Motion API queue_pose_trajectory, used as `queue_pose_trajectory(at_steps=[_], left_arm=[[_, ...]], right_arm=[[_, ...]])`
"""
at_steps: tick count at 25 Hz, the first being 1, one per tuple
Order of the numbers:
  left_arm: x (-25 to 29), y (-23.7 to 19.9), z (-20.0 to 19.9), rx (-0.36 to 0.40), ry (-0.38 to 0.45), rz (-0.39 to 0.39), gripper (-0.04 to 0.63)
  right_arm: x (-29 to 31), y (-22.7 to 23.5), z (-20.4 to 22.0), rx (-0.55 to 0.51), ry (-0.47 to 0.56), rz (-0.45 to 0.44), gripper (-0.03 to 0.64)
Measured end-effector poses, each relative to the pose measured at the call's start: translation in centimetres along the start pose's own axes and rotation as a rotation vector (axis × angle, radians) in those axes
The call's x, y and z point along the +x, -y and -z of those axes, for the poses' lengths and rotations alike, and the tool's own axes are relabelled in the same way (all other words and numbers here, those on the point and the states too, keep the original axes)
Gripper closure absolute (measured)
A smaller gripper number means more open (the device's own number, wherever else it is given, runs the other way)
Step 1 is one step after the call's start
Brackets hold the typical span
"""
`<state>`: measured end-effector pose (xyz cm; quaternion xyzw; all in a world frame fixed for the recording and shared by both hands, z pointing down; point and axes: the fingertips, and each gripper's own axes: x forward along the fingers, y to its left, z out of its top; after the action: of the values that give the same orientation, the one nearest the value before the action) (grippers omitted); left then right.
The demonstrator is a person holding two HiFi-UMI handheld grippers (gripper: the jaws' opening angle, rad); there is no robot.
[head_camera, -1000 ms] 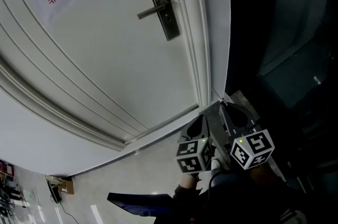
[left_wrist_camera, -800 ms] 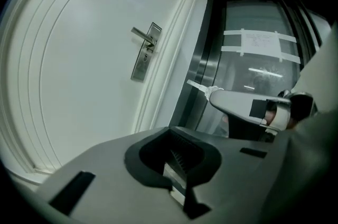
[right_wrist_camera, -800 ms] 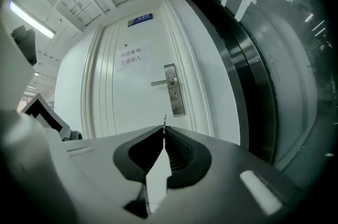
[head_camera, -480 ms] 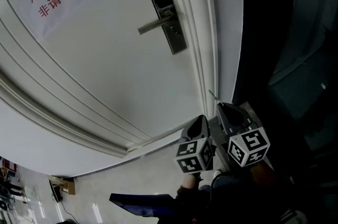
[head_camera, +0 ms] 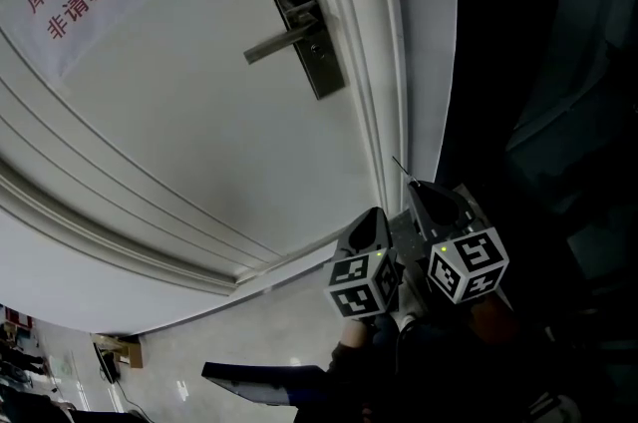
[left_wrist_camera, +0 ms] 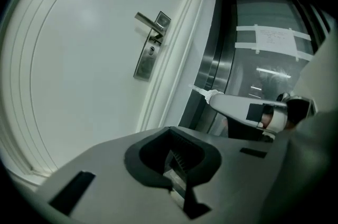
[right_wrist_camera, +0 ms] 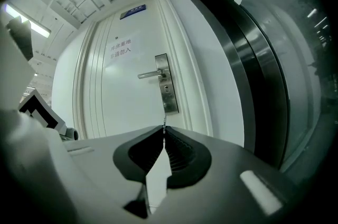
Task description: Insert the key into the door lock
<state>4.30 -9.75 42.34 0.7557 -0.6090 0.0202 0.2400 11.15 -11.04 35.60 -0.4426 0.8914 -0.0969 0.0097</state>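
Low in the head view, both grippers are seen side by side, well below and to the right of the door lock (head_camera: 302,24), so the task is judged barely begun: the key is gripped, while the approach and the insertion are left. A thin sliver of the key (head_camera: 399,170) is made out ahead of the right gripper (head_camera: 417,195), with the left gripper (head_camera: 373,217) just beside it. From the left gripper view, that gripper's jaws are seen closed on nothing, and the right gripper is shown from the side. Only in the right gripper view are the jaws shown clamped on the key, its tip pointed toward the keyhole (right_wrist_camera: 166,89) yet well apart from it
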Motion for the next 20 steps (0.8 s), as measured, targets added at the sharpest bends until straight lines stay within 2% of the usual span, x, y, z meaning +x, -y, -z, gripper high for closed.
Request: queue_pose_trajectory(at_steps=[7, 20], left_arm=[[2.6, -1.3, -2.5, 0.029, 0.009, 0.048, 0.595], [9.8, -7.0, -8.9, 0.048, 0.018, 0.112, 0.595]], right_arm=[[3.1, 0.8, -1.0, -0.004, 0.039, 0.042, 0.604], [13.8, 1.6, -3.8, -0.028, 0.077, 0.084, 0.604]])
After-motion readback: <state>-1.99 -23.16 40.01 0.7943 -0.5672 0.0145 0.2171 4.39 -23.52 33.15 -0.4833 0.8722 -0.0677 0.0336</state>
